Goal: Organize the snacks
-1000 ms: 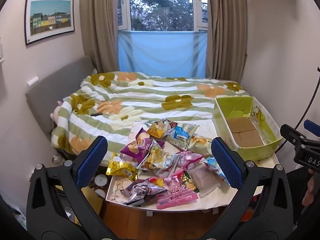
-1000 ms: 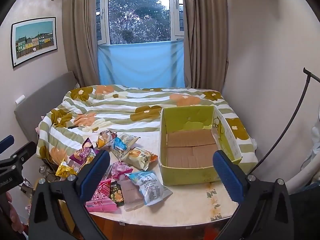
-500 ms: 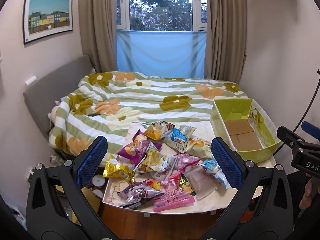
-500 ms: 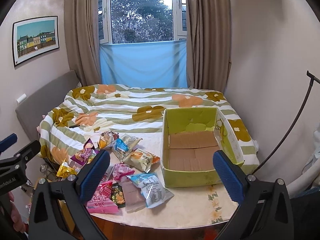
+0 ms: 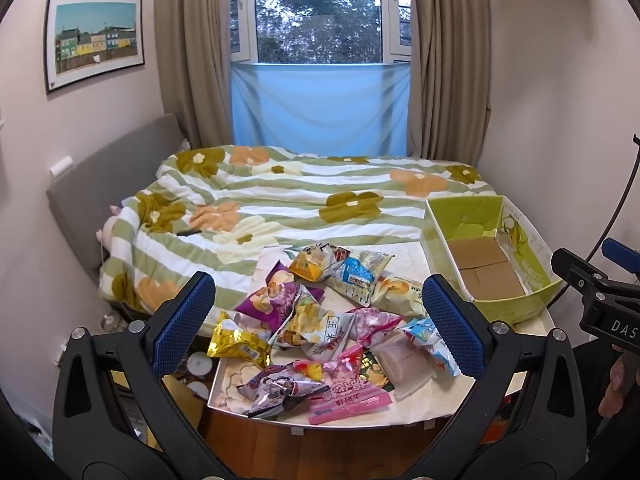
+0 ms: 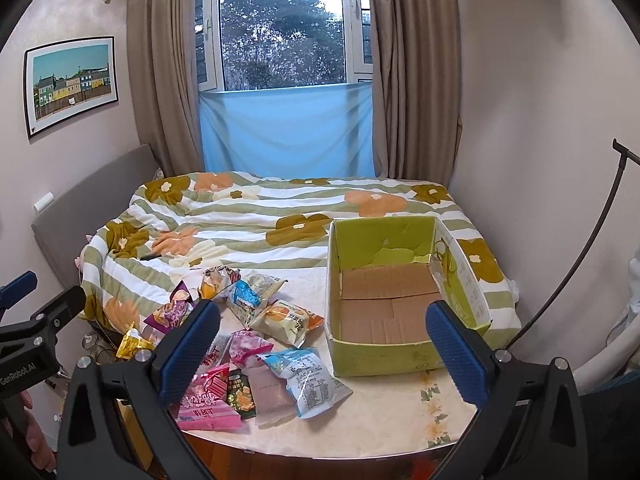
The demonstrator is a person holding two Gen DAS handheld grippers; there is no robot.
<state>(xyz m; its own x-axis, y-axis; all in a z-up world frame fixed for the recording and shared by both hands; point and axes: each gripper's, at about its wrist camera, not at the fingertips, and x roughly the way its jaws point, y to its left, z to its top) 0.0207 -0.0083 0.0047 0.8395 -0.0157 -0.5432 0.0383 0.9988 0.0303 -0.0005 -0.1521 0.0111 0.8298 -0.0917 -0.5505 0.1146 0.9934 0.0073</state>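
Opening stage of the snack sort. The left gripper (image 5: 318,314) and the right gripper (image 6: 323,348) both hang above the near edge of the counter (image 6: 384,412), jaws spread wide and holding nothing. The snack packets (image 5: 320,328) lie in a loose, overlapping heap on the left half of the counter, at about 9 o'clock from the green cardboard box (image 6: 396,300). The box stands open and bare at the counter's right end, its far wall against the flowered quilt of the bed (image 6: 248,220). No packet is yet inside, so the task appears to be at step 1: choosing a first packet.

The next move likely calls for 1 gripper to descend on an outlying packet. The blue-and-white packet (image 6: 308,380), lying just beside the box at roughly 8 o'clock from it, looks the easiest for the right gripper. The packets are crinkly and puffed, so a pinch at a sealed edge would probably hold best; a grip on the heap's middle risks dragging neighbours along.
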